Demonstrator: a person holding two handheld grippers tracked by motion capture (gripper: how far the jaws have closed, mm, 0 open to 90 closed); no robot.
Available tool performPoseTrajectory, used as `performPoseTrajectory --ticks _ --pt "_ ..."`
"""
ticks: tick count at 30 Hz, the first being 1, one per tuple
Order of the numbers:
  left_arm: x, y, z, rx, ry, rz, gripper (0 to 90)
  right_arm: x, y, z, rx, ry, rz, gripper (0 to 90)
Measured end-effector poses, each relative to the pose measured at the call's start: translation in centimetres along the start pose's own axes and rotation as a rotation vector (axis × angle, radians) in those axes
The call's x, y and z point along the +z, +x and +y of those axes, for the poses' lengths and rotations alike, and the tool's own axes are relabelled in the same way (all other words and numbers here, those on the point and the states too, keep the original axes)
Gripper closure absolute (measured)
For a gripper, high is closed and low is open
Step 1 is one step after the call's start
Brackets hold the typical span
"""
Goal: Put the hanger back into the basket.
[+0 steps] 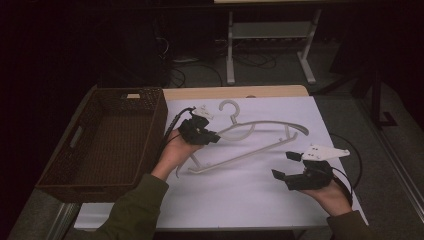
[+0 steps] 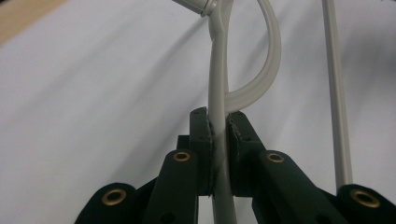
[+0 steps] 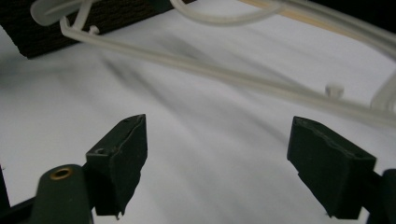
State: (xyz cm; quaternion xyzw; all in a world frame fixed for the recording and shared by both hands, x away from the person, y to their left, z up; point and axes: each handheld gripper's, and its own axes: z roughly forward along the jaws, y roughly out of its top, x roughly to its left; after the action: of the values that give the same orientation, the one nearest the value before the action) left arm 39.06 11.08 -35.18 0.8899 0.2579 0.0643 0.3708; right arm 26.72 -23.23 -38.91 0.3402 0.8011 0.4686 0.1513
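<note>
From the high view, a table covered in a white sheet (image 1: 240, 195) takes up the centre of the frame. A dark woven basket (image 1: 107, 142) sits along the left side, its near wall beside my left forearm. A pale plastic hanger (image 1: 250, 137) lies across the middle of the sheet, hook toward the top of the frame. My left gripper (image 1: 200, 132) sits just left of centre, clamped on the hanger's left shoulder. My right gripper (image 1: 295, 167) hovers at the lower right, apart from the hanger, jaws spread. In the dark upper part of the frame, a metal stand (image 1: 270, 45) and loose cables (image 1: 250, 60) rest on the floor.

In the left gripper view, my left gripper (image 2: 219, 135) is at the bottom centre, its two black jaws pressed tight on a grey bar of the hanger (image 2: 218, 84) that runs up the middle. A curved arm of the hanger loops off to the upper right, and a thin straight rod stands at the right edge. White sheet (image 2: 93, 93) lies behind.

In the right gripper view, my right gripper (image 3: 217, 154) has its jaws wide apart at the lower left and lower right, holding nothing. The hanger (image 3: 224, 74) crosses the upper half of the frame, slightly blurred. The basket (image 3: 74, 23) shows at the upper left.
</note>
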Motion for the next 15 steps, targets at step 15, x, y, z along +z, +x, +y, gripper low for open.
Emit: performPoseTrajectory --ticks 15 --pt "-7.9 1.2 1.5 -0.040 -0.006 0.076 82.8 -0.5 -0.1 -0.6 0.031 -0.035 -0.043 0.0"
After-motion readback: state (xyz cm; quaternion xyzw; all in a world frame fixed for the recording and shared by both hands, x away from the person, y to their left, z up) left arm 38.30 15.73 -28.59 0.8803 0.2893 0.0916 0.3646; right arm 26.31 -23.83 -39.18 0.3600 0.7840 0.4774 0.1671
